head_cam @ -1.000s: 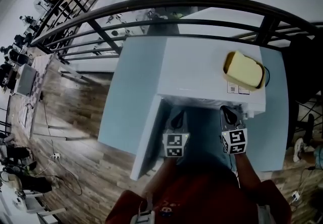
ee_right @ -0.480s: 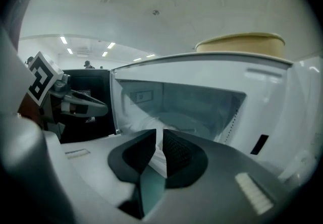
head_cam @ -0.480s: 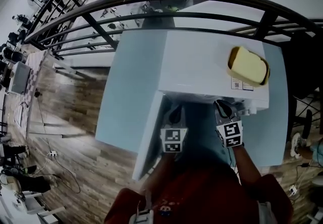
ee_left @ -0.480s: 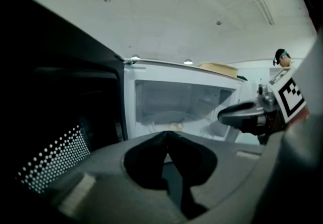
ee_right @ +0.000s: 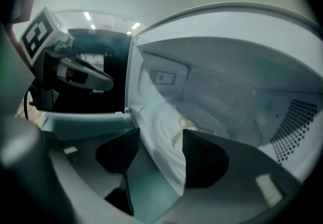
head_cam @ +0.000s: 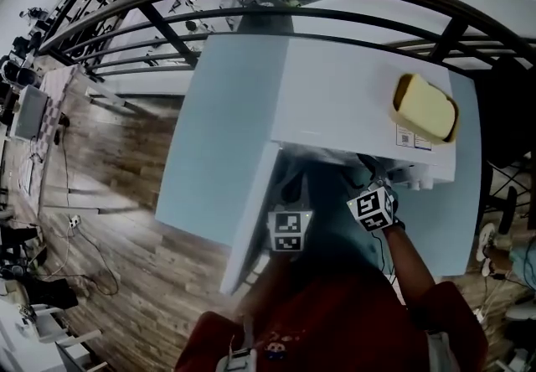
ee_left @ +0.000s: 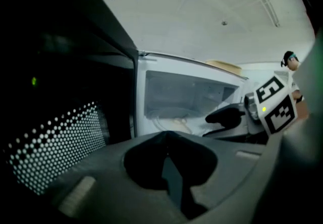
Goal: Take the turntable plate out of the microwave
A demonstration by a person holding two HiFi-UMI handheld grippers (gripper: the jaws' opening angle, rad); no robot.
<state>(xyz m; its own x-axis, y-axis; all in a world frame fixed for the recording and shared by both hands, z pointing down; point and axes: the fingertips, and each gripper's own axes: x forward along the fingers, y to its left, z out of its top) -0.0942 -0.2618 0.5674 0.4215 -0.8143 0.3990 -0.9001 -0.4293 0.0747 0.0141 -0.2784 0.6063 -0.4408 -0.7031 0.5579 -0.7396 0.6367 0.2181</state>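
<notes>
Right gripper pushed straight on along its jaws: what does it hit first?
Likely the round clear glass turntable plate in the white microwave: its rim lies between the right gripper's jaws, which have just been opening and don't press it. Depth unclear.

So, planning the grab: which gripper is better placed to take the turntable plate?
Right. The right gripper has just been opening its jaws, and the turntable plate has its rim between them. The left gripper is shut, outside the microwave.

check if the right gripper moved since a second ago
Yes. The right gripper went further in under the microwave front edge and rolled; its fingers have just been opening, with the turntable plate rim between them.
</notes>
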